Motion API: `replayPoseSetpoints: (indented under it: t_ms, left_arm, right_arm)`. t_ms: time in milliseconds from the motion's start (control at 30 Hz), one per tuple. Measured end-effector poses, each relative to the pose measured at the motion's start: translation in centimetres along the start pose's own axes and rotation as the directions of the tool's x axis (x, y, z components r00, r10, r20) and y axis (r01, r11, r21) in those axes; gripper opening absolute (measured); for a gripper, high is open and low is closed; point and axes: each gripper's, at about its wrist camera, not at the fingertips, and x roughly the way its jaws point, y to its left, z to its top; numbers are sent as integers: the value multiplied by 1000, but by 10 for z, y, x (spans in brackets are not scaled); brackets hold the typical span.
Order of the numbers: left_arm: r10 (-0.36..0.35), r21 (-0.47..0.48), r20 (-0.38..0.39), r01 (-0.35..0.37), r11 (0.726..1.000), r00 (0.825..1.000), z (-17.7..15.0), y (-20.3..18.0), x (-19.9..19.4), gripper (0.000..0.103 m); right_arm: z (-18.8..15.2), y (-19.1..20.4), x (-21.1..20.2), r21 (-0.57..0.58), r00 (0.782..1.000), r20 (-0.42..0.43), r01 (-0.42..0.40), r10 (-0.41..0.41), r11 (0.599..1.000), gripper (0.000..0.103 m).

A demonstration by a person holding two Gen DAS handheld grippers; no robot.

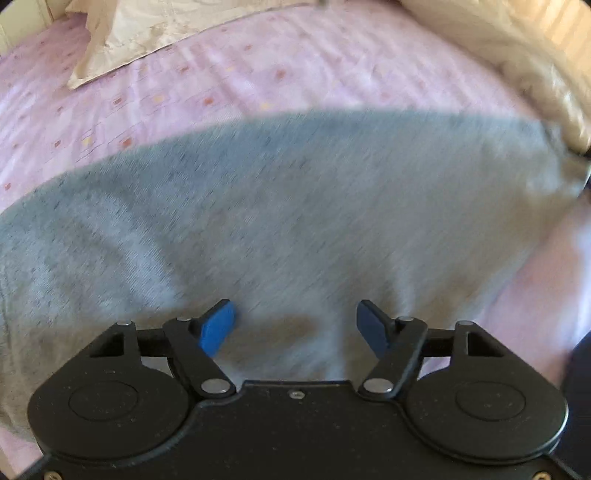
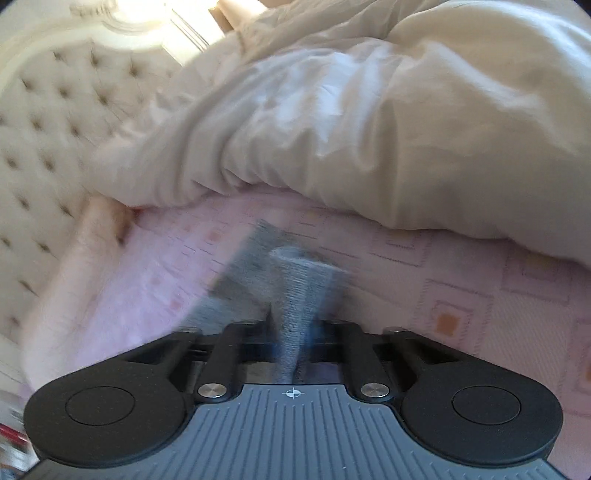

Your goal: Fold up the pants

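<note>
Grey pants (image 1: 280, 214) lie spread across a pink bedsheet (image 1: 207, 77), filling most of the left wrist view. Just above the cloth near its front edge, my left gripper (image 1: 295, 326) is open; its blue fingertips (image 1: 218, 326) stand apart with nothing between them. In the right wrist view my right gripper (image 2: 295, 332) is shut on a bunched end of the grey pants (image 2: 299, 291), which rises in a ribbed fold between the black fingers. More of that grey cloth trails to the left over the sheet. The picture is blurred.
A cream pillow (image 1: 155, 33) lies at the far left of the bed. A rumpled cream duvet (image 2: 388, 129) is heaped along the far side, close behind the held cloth. A tufted cream headboard (image 2: 40, 140) stands at the left. The patterned pink sheet (image 2: 480, 295) extends to the right.
</note>
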Motion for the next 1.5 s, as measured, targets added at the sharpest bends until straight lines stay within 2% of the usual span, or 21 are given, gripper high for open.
replayPoseSetpoints:
  t_ms: [67, 200, 400, 567, 667, 767, 800, 900, 1000, 1067, 1133, 1167, 1200, 1267, 1333, 1400, 1500]
  left_arm:
    - [-36, -15, 23, 36, 999, 999, 20, -13, -5, 73]
    - [-46, 29, 68, 44, 999, 997, 63, -57, 4, 73]
    - [-70, 82, 28, 67, 994, 997, 121, -129, 56, 69]
    - [-36, 35, -27, 37, 999, 999, 155, -160, 106, 67]
    - [33, 58, 5, -34, 998, 999, 162, -175, 111, 69]
    - [56, 70, -2, -55, 996, 998, 167, -179, 113, 67]
    - [53, 56, -7, -53, 997, 999, 167, -177, 110, 62]
    - [-28, -3, 1, 28, 1000, 1000, 157, -167, 82, 61]
    - [-107, -29, -11, 107, 994, 994, 123, -163, 60, 62]
    - [-153, -14, -56, 153, 988, 987, 104, -173, 65, 62]
    - [-165, 38, -136, 171, 985, 977, 84, -183, 82, 61]
    - [-151, 79, -130, 162, 984, 980, 77, -189, 86, 62]
    - [-138, 131, -86, 149, 980, 987, 73, -195, 82, 62]
    - [-135, 129, -97, 147, 981, 986, 72, -195, 78, 57]
    - [-178, 50, -76, 182, 982, 981, 74, -177, 64, 55]
    - [-178, -12, -29, 178, 984, 984, 71, -150, 44, 56]
    - [-135, -87, 35, 138, 987, 990, 59, -102, 17, 56]
  right_arm:
    - [-3, 7, -5, -69, 1000, 19, 0, 1, 998, 12]
    - [-3, 24, -17, -186, 999, 48, -9, 18, 982, 12]
    - [12, 36, -24, -237, 998, 31, -44, 52, 970, 12]
    - [18, 48, -31, -282, 996, 21, -81, 90, 956, 12]
    - [18, 52, -34, -299, 995, 16, -91, 101, 950, 12]
    - [18, 56, -38, -310, 995, 19, -89, 100, 947, 12]
    - [18, 58, -39, -314, 995, 19, -88, 99, 945, 12]
    - [19, 66, -41, -335, 996, 19, -74, 86, 939, 12]
    - [17, 75, -43, -360, 997, 21, -67, 80, 931, 12]
    - [15, 86, -46, -390, 997, 26, -57, 73, 919, 12]
    - [13, 99, -51, -415, 997, 32, -54, 73, 908, 12]
    - [12, 106, -54, -428, 996, 35, -55, 77, 902, 12]
    - [11, 115, -58, -446, 996, 41, -57, 84, 893, 12]
    - [8, 137, -67, -488, 993, 46, -73, 109, 870, 12]
    - [1, 161, -77, -536, 989, 44, -95, 140, 839, 12]
    - [-13, 189, -86, -600, 984, 42, -113, 172, 792, 12]
    - [-46, 231, -100, -681, 968, 16, -173, 251, 711, 12]
